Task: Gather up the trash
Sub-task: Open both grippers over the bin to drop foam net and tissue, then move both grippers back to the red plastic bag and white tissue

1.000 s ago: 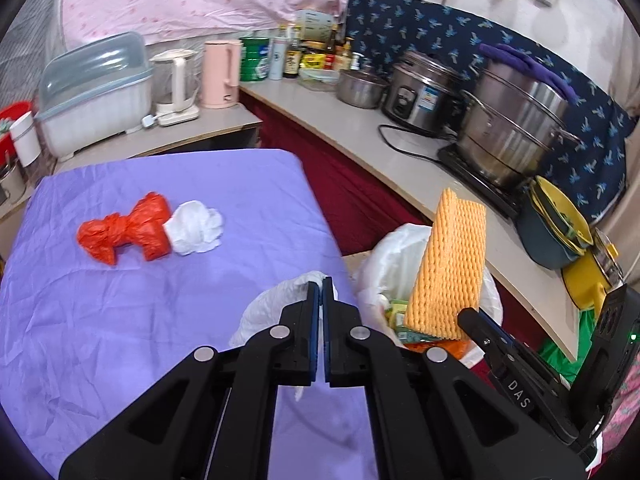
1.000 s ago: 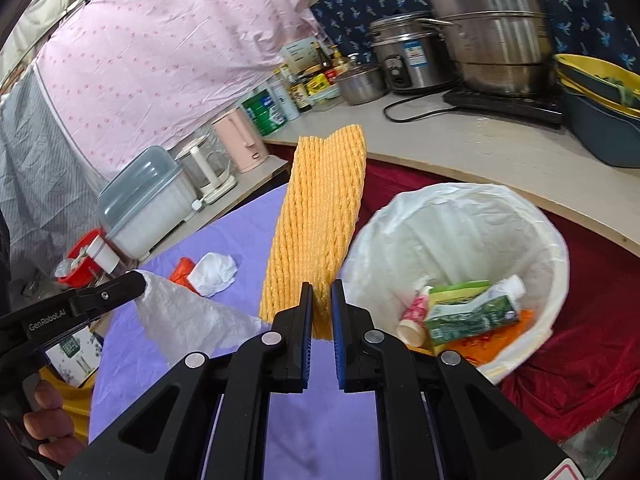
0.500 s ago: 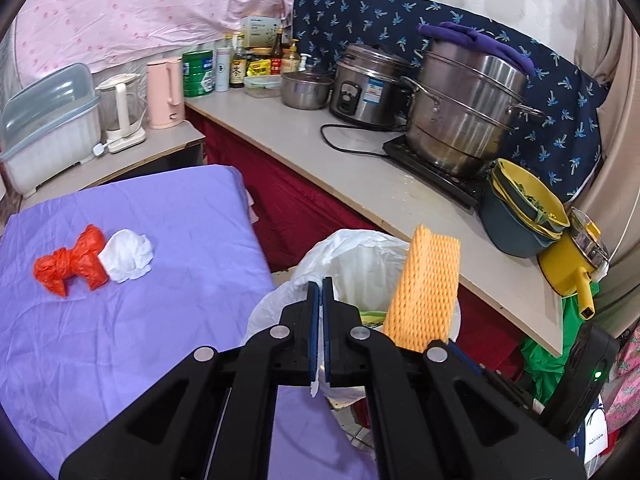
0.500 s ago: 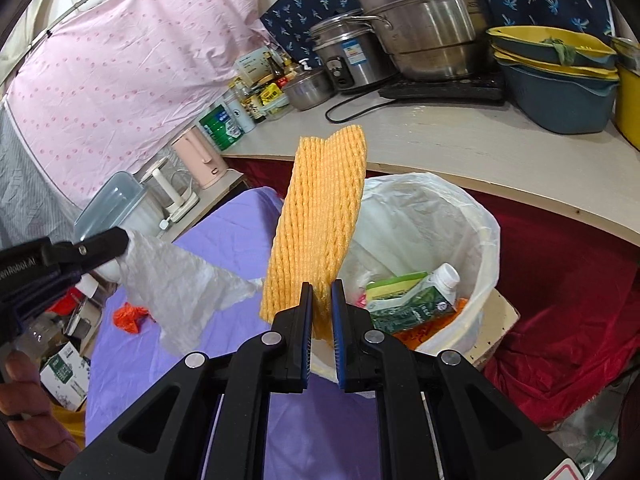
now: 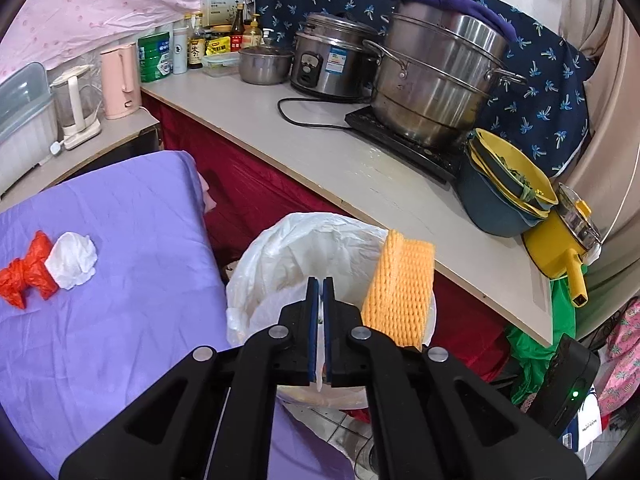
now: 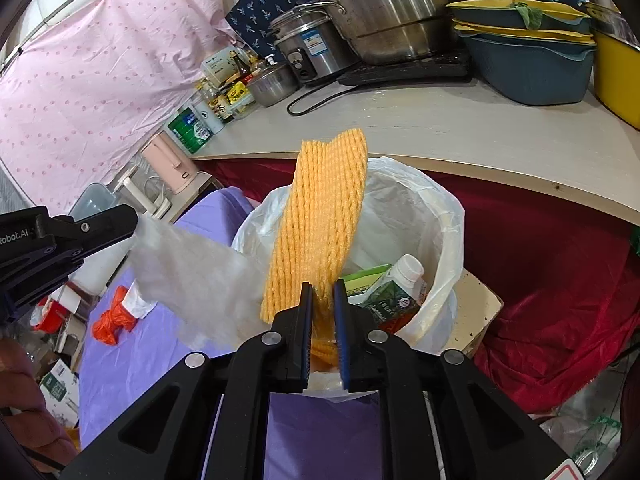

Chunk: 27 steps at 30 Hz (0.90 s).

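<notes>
Nearest the right wrist camera, the right gripper (image 6: 322, 292) has the lower end of the orange foam net (image 6: 320, 216) between its jaws. The jaws have just been opening, and a gap shows beside the net, so the grip looks to be letting go. The net stands tilted over the mouth of the lined trash bin (image 6: 452, 216), its foot already inside the rim.

The left gripper (image 5: 320, 292) is clenched on a thin, cloudy plastic wrapper (image 6: 192, 280), which trails from its jaws toward the bin's near edge.

Inside the bin lie a green carton (image 6: 394, 286) and other scraps, so part of the collecting is done. By the look of it, the net is about to drop and the wrapper should follow.

Farther off, on the purple-covered counter (image 5: 132, 240), a crumpled red bag (image 5: 26, 276) and a white paper wad (image 5: 74, 260) lie touching each other, not yet gathered. These appear to be what remains.
</notes>
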Tool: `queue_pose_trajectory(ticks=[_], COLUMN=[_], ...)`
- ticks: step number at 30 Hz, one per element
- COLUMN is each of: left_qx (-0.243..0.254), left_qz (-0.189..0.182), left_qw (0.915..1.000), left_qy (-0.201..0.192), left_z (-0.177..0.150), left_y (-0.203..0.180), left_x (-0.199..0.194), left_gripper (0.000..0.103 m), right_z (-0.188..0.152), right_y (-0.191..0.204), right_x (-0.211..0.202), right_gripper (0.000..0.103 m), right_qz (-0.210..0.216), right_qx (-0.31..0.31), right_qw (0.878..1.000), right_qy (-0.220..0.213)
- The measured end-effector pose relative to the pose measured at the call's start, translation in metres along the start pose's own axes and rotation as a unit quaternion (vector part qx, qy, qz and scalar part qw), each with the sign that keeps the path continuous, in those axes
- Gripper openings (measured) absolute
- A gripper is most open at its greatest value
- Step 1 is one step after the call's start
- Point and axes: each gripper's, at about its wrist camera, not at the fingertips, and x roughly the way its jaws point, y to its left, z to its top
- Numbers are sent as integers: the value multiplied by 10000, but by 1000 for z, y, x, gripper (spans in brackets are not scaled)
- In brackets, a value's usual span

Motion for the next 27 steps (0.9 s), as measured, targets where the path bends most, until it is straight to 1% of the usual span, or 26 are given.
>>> queue_pose_trajectory(ticks=[2, 3, 4, 5, 7, 10, 12, 17, 18, 19, 21, 25, 27], left_qx=[56, 69, 53, 33, 50, 52, -4, -68, -83, -107, -162, -257, -325], left_qz=[52, 74, 104, 151, 217, 372, 436, 638, 695, 754, 882, 1053, 1140], left_qw=[10000, 9999, 9999, 9997, 9995, 9990, 9987, 9973, 9968, 9962, 9947, 9924, 9910], left_qy=[-29, -59, -109, -163, -222, -249, -272, -366, -389, -414, -511, -584, -616], left_z=[-1, -1, -1, -1, -1, -1, -1, -4, -5, -6, -9, -13, -15], left_y=[-2, -3, -3, -1, 0, 5, 10, 21, 24, 26, 33, 47, 55], left_x=[2, 1, 0, -2, -5, -9, -13, -24, -27, -29, -37, -47, -52], left_gripper=[13, 26, 36, 39, 42, 43, 44, 45, 47, 52, 58, 59, 62], right_z=[0, 1, 2, 3, 5, 7, 9, 9, 9, 9, 8, 6, 5], right_y=[0, 0, 0, 0, 2, 7, 10, 22, 23, 26, 31, 44, 51], right_x=[-1, -2, -3, -4, -7, -12, -16, -27, -28, -30, -34, -40, -41], right_gripper=[17, 21, 22, 26, 28, 29, 35, 39, 40, 41, 44, 46, 49], right_qz=[-68, -72, -66, -54, -31, 27, 56, 97, 103, 105, 126, 191, 225], right_qx=[-11, -11, 1, 11, 8, -20, -44, -166, -188, -211, -262, -347, -398], right_qw=[10000, 10000, 9999, 9999, 9999, 9998, 9997, 9993, 9992, 9991, 9989, 9984, 9982], right_qy=[-54, -62, -91, -113, -152, -203, -250, -330, -335, -344, -369, -392, -386])
